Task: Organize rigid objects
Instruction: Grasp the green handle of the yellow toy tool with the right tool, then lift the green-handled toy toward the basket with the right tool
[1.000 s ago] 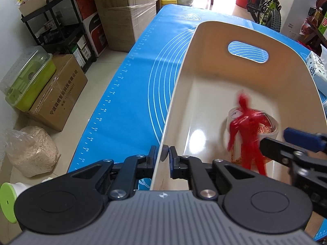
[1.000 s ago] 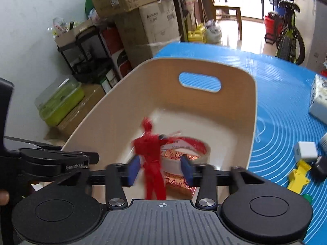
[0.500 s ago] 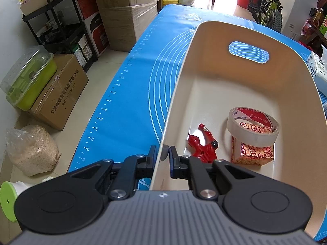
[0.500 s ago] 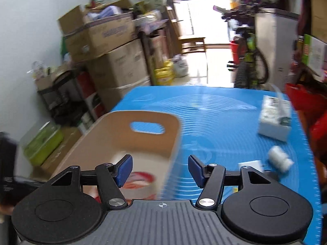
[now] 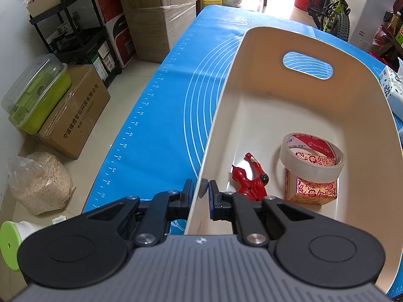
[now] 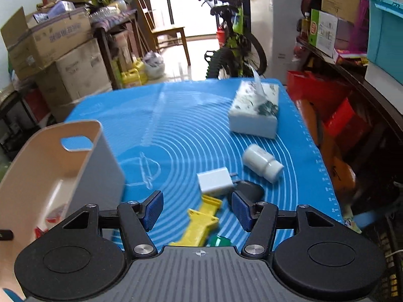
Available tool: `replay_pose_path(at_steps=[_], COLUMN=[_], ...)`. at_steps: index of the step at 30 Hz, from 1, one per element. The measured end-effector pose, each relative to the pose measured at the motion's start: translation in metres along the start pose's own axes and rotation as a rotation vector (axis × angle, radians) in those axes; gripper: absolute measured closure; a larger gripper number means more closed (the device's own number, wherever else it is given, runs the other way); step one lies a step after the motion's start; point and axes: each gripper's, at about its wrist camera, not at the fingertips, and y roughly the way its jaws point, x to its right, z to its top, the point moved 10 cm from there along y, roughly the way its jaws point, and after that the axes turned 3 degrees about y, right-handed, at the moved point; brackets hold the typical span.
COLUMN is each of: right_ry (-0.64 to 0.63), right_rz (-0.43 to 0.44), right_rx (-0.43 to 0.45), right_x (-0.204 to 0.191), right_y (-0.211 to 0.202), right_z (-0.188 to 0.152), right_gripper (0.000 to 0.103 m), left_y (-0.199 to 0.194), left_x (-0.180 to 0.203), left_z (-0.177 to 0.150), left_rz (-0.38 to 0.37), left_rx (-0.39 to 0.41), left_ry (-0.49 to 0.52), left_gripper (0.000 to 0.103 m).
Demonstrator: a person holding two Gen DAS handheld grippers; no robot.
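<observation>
My left gripper [image 5: 200, 192] is shut on the near left wall of the cream bin [image 5: 221, 115]. In the bin lie a red figure [image 5: 248, 178], a tape roll [image 5: 311, 157] and a red patterned box [image 5: 314, 188]. My right gripper [image 6: 196, 210] is open and empty above the blue mat, right of the bin [image 6: 47, 166]. A yellow toy [image 6: 200, 222] lies between its fingers. Just beyond are a white charger [image 6: 215, 182], a dark object [image 6: 249, 191] and a white bottle [image 6: 262, 163] on its side.
A tissue box [image 6: 255, 109] stands at the far right of the blue mat [image 6: 176, 125]. A green piece [image 6: 219, 240] lies by the yellow toy. Cartons, a shelf rack [image 5: 75, 37] and a bicycle [image 6: 234, 45] surround the table.
The red figure left my right gripper and now lies in the bin. My right gripper swung right, out of the bin, to over the loose objects. My left gripper has not moved.
</observation>
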Motion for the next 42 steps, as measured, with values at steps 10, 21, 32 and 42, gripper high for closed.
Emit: replay_pose_path(at_steps=[10,21,32,42], right_ry=[0.063,0.048,0.035,0.036], right_rz=[-0.040,-0.029,-0.038,-0.036], right_rx=[-0.137,-0.213,-0.268,-0.193], right_x=[0.035,0.025,0.014,0.006], right_y=[0.030,0.045,0.050,0.034], right_z=[-0.026,-0.043,-0.058,-0.044], right_gripper=[0.035,0.039,0.064,0.070], left_y=[0.000,0.000,0.001,0.001], left_x=[0.001,0.002,0.002,0.002], left_z=[0.000,-0.001,-0.002,-0.003], left_rz=[0.006,0.010,0.011,0.013], left_rx=[-0.001,0.000,-0.001,-0.002], left_ry=[-0.001,0.004,0.003,0.001], left_gripper=[0.089,0.089,0.088,0.088])
